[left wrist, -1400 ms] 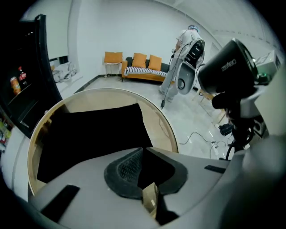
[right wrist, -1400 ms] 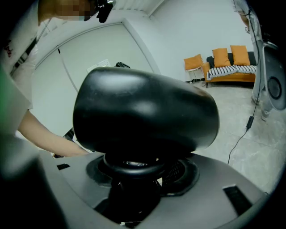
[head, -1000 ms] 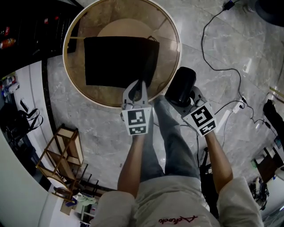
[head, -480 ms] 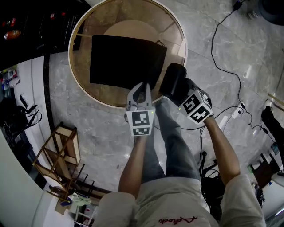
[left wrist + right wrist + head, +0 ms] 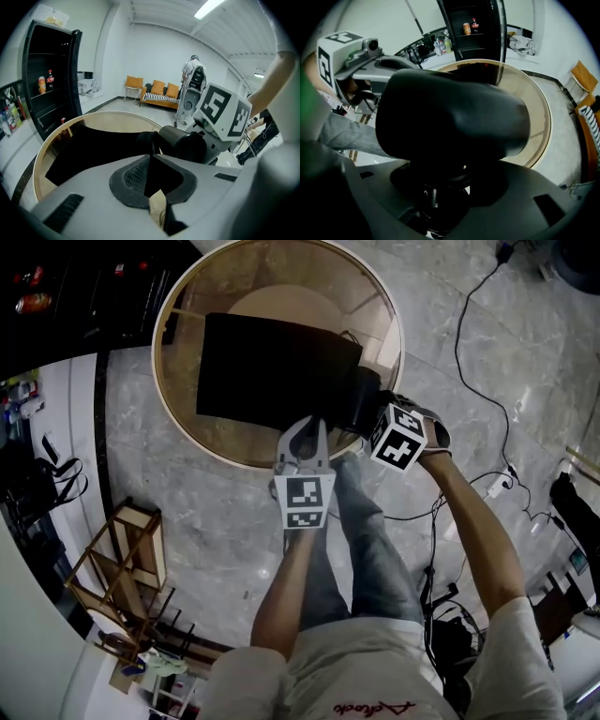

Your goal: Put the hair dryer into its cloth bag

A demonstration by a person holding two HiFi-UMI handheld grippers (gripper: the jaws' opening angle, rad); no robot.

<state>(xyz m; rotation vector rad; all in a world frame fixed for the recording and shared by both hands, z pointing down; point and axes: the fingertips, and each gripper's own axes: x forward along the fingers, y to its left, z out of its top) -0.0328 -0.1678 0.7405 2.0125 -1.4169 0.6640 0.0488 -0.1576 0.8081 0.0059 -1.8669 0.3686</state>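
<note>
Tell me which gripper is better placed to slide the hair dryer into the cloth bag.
Right. The right gripper holds the hair dryer, whose barrel sits at the near edge of the cloth bag. The left gripper is shut on that edge, so it is occupied.

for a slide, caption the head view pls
Left tongs pinch the cloth bag on the round table; right tongs hold the hair dryer at its edge.

Both arms reach forward. The left gripper [image 5: 304, 427], jaws almost together, seems to pinch the cloth bag [image 5: 272, 371]. The right gripper [image 5: 375, 418] tips down, clamping the hair dryer [image 5: 359, 399].
</note>
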